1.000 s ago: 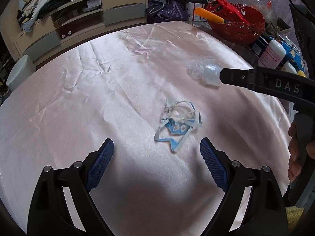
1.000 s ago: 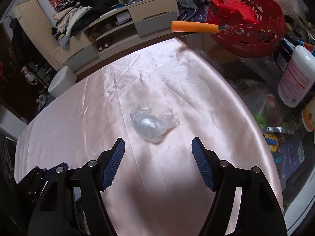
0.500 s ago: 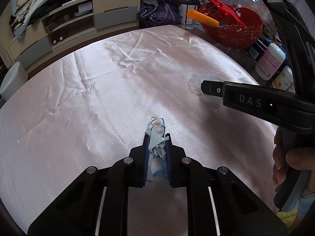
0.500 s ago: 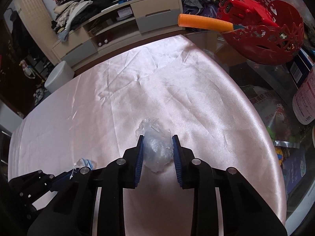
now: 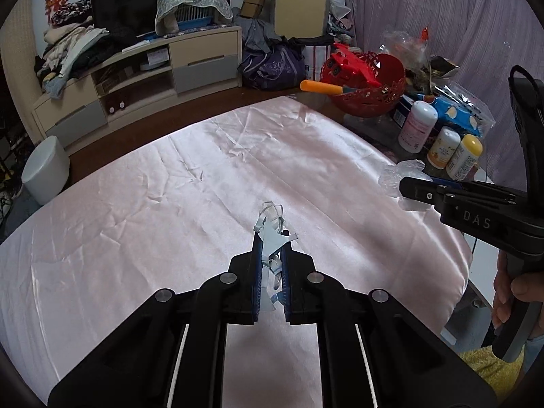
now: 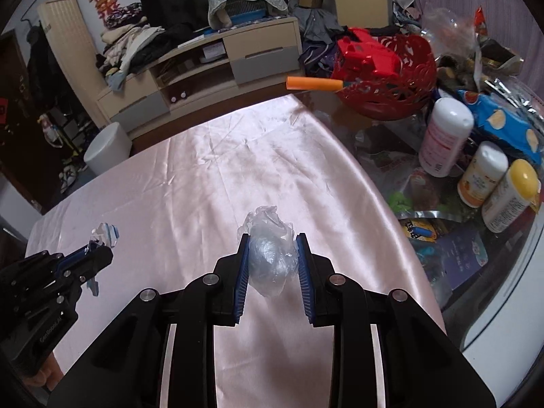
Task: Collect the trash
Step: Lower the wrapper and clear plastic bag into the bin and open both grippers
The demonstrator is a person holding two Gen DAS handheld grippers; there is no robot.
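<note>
My left gripper (image 5: 271,238) is shut on a torn blue-and-white wrapper (image 5: 272,234) and holds it above the pink satin tablecloth (image 5: 170,210). My right gripper (image 6: 273,241) is shut on a crumpled clear plastic wad (image 6: 270,251), also lifted off the cloth. The right gripper also shows at the right of the left wrist view (image 5: 413,192) with the plastic wad (image 5: 399,173) sticking out. The left gripper shows at the left of the right wrist view (image 6: 102,250) with the wrapper (image 6: 103,234) in its tips.
A red basket (image 6: 387,78) with a red toy and an orange foam stick (image 6: 314,83) stands at the table's far right. Bottles (image 6: 442,136) and snack bags crowd the right side. A white bin (image 6: 107,148) stands on the floor before a TV cabinet (image 5: 136,78).
Both grippers closed on their pieces of trash on the cloth, then lifted them; the views have tilted up and now show more of the room.
</note>
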